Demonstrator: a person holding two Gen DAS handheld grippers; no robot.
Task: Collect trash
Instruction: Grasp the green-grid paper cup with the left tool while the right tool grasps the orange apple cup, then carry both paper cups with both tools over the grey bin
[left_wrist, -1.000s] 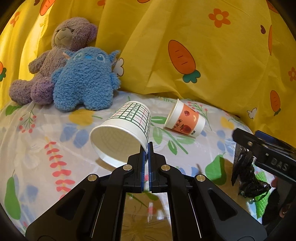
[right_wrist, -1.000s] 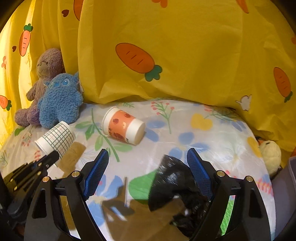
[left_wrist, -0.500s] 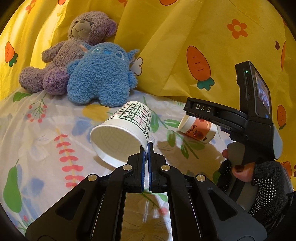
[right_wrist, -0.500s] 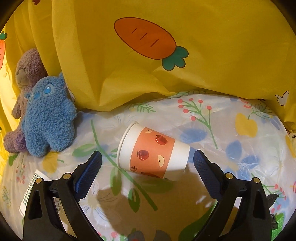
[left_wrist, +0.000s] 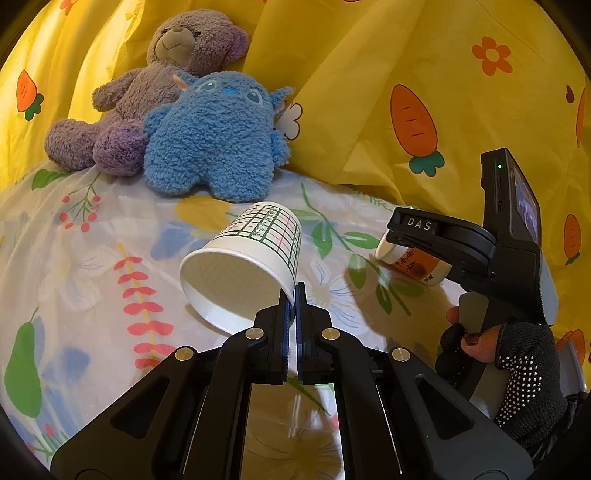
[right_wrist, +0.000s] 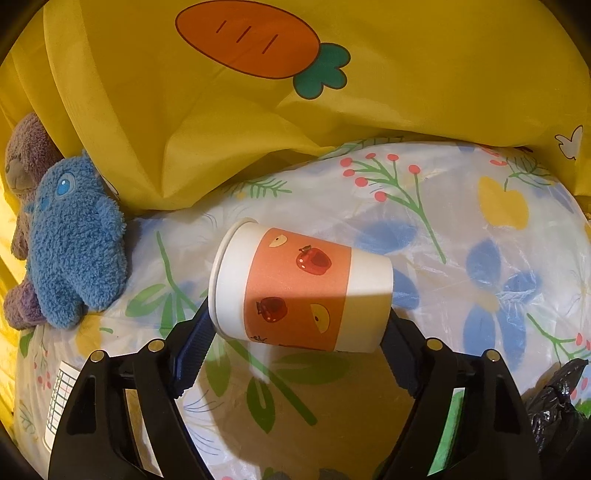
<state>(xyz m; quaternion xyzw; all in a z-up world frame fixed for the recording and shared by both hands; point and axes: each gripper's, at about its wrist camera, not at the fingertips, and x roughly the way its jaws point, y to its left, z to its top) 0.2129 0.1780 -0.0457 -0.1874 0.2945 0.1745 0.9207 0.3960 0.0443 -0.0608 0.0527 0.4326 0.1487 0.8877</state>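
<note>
My left gripper (left_wrist: 294, 291) is shut on the rim of a white paper cup with a green grid print (left_wrist: 251, 251) and holds it tilted, mouth toward the camera. The grid cup's edge also shows at the lower left of the right wrist view (right_wrist: 59, 402). An orange-and-white paper cup with an apple print (right_wrist: 299, 291) lies on its side on the floral sheet (right_wrist: 480, 258). My right gripper (right_wrist: 295, 317) straddles it lengthwise, one finger at the rim and one at the base, jaws closing. From the left wrist view, that orange cup (left_wrist: 413, 264) is half hidden behind the right gripper's body.
A blue plush toy (left_wrist: 214, 136) and a purple bear (left_wrist: 159, 85) sit at the back left against a yellow carrot-print cloth (left_wrist: 369, 74). A black bag (right_wrist: 557, 402) lies at the right edge. A gloved hand (left_wrist: 517, 362) grips the right tool.
My right gripper has moved left from the black bag to the orange cup and lowered around it. The left gripper keeps its hold on the grid cup; its view swung slightly right.
</note>
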